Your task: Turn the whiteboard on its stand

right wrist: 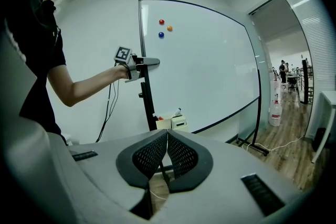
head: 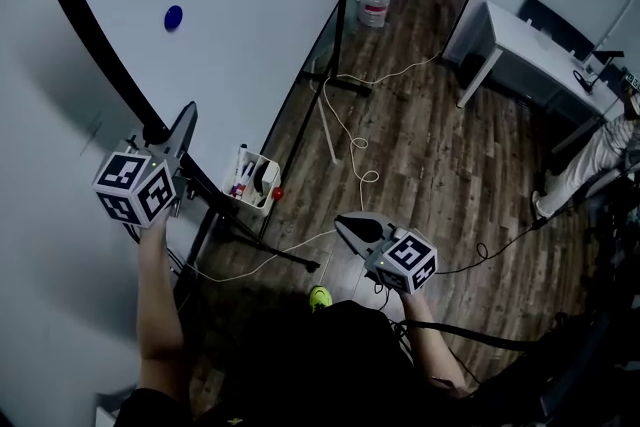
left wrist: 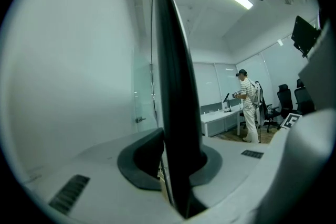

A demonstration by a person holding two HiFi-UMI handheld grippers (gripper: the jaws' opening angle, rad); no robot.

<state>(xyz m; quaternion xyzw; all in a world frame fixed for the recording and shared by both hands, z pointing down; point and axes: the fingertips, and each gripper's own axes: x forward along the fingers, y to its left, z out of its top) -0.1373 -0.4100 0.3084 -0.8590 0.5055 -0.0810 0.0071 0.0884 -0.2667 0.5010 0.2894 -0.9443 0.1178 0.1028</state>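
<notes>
The left gripper (head: 183,120) pinches the black edge (left wrist: 173,113) of the whiteboard (head: 250,25), on the left, so the board can be swung round. The right gripper (head: 347,225) hangs near, closed and empty, probably not needed yet.

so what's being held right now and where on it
The left gripper holds the whiteboard by its black frame edge, which sits clamped between the jaws. The right gripper holds nothing; its jaws are shut together.
</notes>
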